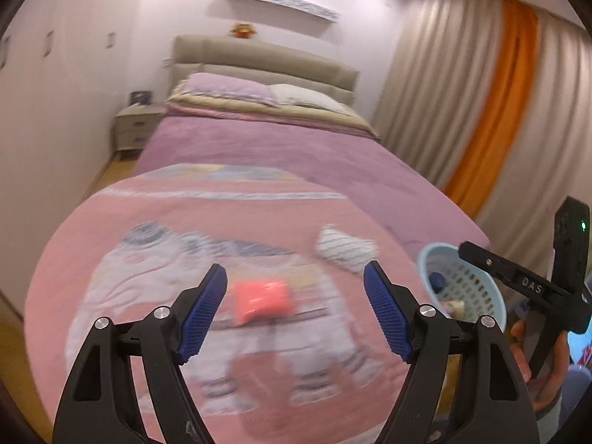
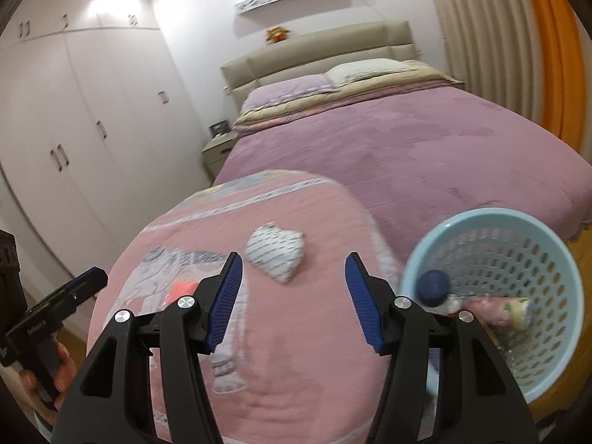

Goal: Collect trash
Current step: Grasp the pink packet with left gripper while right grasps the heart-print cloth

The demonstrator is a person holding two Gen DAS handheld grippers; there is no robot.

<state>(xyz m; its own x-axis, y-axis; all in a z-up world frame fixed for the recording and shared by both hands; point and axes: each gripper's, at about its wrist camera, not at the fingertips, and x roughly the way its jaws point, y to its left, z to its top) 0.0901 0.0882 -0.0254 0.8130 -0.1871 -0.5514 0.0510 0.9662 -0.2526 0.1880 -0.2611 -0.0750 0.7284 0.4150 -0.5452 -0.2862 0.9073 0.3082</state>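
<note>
Hovering over the pink blanket [image 1: 155, 222], left gripper [image 1: 296, 296] with jaws spread wide, red packet [image 1: 261, 298] lying between them, right gripper [image 2: 294, 288] also released, white crumpled wrapper [image 2: 276, 249] just ahead, blue basket [image 2: 562, 259] at the right holding a bottle [image 2: 434, 288].

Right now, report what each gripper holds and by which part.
Nothing is held. The left gripper and right gripper are both open and empty above the pink blanket.
</note>
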